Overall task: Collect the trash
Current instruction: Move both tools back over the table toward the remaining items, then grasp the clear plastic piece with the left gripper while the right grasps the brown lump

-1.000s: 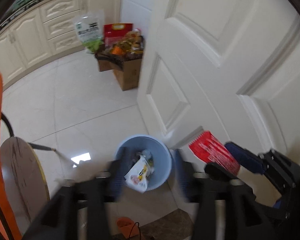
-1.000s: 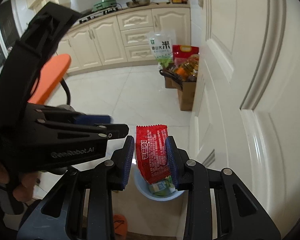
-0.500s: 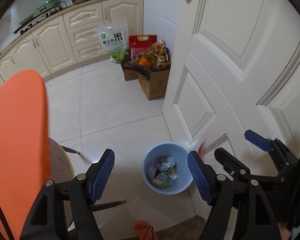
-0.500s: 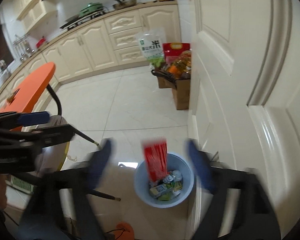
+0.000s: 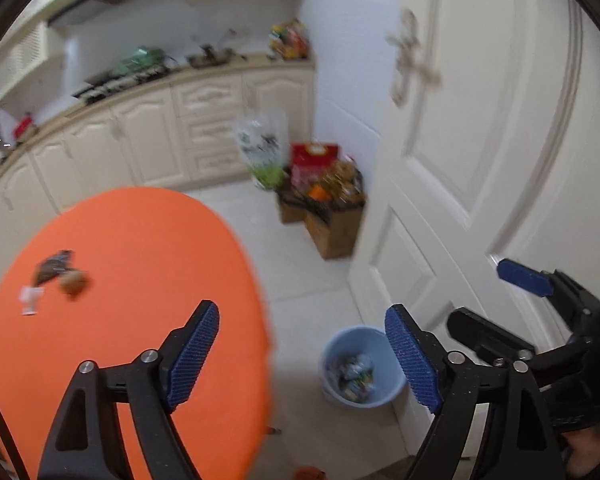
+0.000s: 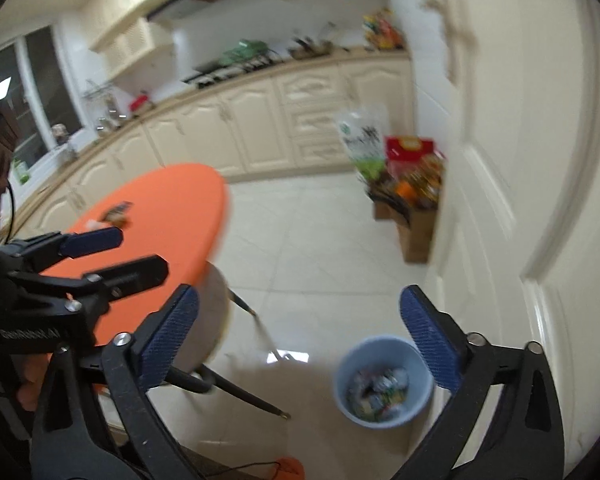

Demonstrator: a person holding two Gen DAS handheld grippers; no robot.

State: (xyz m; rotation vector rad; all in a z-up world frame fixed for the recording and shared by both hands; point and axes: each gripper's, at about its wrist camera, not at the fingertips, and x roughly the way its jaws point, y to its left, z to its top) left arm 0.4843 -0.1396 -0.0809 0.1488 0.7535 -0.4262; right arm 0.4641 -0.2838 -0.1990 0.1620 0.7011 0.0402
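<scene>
Presently, item one: right claw (image 6: pixel 298 336), released, nothing between its blue pads. Its jaws have just been opening; the red snack packet it pinched a second ago is gone from them, seen dropping toward the bin half a second ago, and no longer separately distinguishable among the contents.

Item two: left claw (image 5: pixel 302 354), also released and empty; its jaws have just been opening further. In the right wrist view it sits at nine o'clock, over the edge of the orange surface (image 6: pixel 152 216).

Item three: blue bin (image 6: pixel 384 380), on the floor tiles at about five o'clock of the right wrist view, just beside the white door (image 6: pixel 520 160). It holds a blurred heap of wrappers; individual pieces cannot be told apart.

Item four: both views now take in more of the kitchen than before, and the bin sits lower and smaller in each, so both claws appear to have lifted away from it.

Item five: remaining trash (image 5: pixel 58 278), at nine o'clock of the left wrist view: a dark wrapper, a brownish lump and a small white scrap, close together on the orange surface, well apart from the bin.

Judgement: one deposit looks complete; the task is not finished while those pieces lie on the surface, and collecting them is probably the next step.
</scene>
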